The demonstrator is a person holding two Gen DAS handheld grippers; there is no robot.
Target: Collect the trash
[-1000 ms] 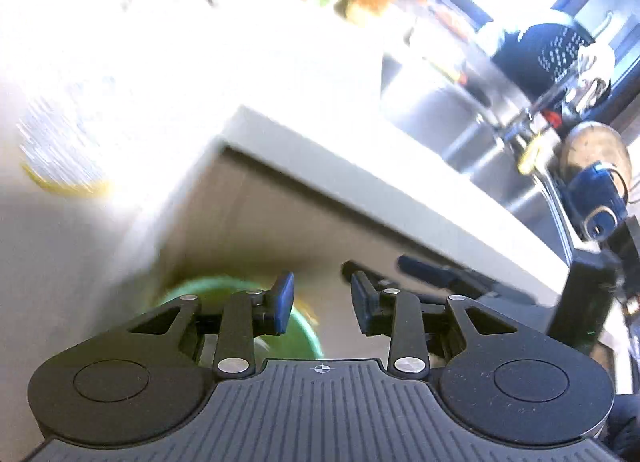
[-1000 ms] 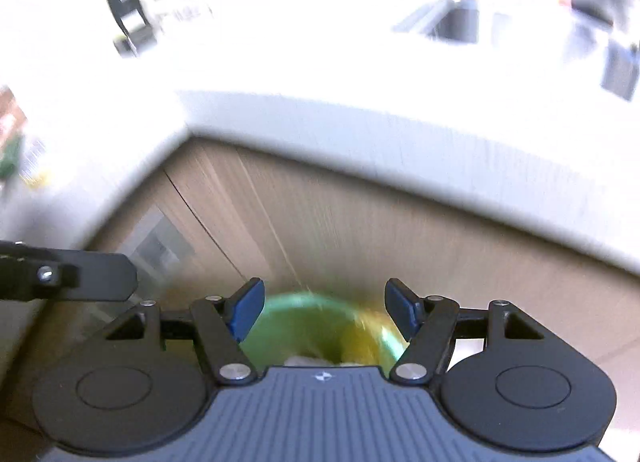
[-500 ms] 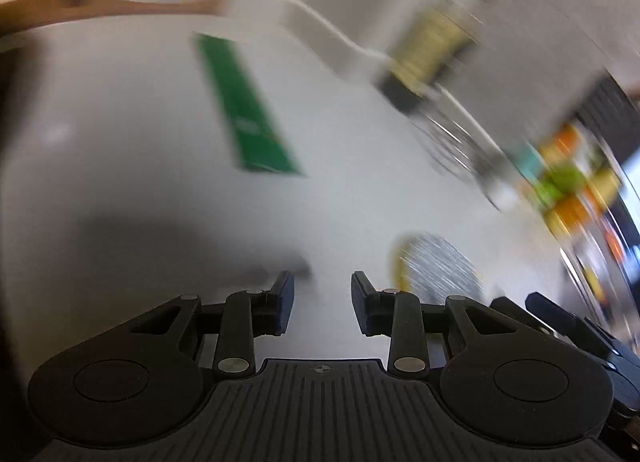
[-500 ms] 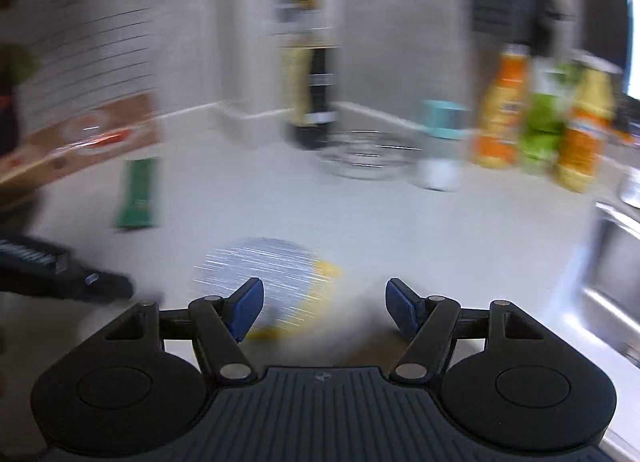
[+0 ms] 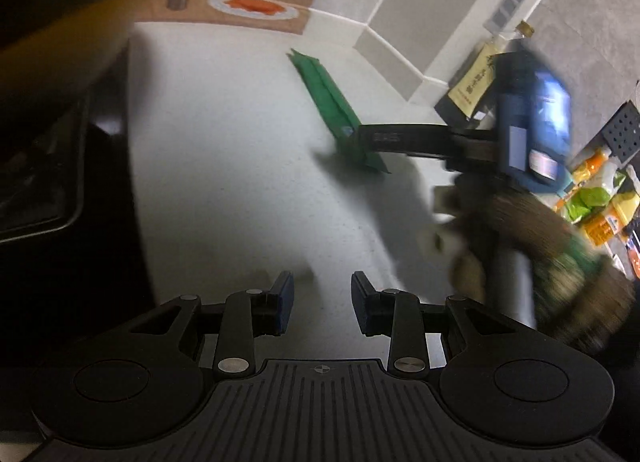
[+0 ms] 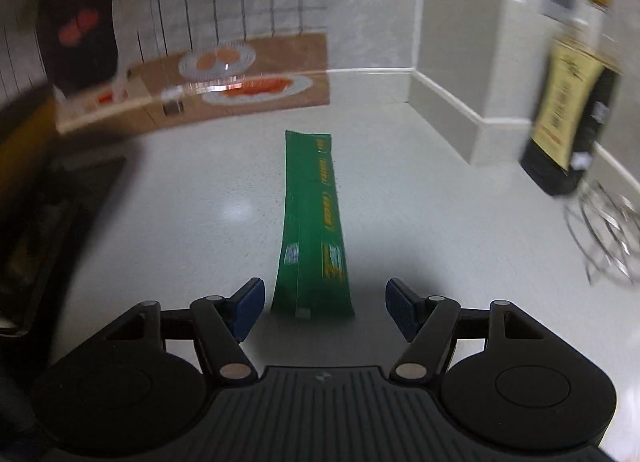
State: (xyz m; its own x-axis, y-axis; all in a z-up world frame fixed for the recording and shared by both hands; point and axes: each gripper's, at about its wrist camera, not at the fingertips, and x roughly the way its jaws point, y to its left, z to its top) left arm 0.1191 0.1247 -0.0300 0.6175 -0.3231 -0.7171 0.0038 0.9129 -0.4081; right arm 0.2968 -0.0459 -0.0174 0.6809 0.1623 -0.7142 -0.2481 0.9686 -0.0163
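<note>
Right wrist view now has the green wrapper straight ahead, lying flat and lengthwise on the white surface. Its near end sits just in front of the right gripper, between the two fingertip lines, but the blue pads do not touch it. One second ago this camera looked down at a green bin below the counter edge, and half a second ago at a foil-topped yellow item. So the hand has swung from the bin back over the surface and lined up on a new piece of trash. I judge that one drop is finished and the next pick is about to begin.

The right gripper is open wide and holds nothing. The left gripper is about half open, also empty, and only bare surface lies under it. In the left wrist view one right finger reaches over the near end of the wrapper, and the person's hand behind it is blurred.

Around the wrapper the surface is free. A dark bottle with a yellow label and a wire rack stand to the right, well apart. A brown mat with printed plates lies behind, near the tiled wall. A dark appliance lies to the left. Nothing blocks the approach. The wrapper is thin and flat, so the pads may slide over it.
</note>
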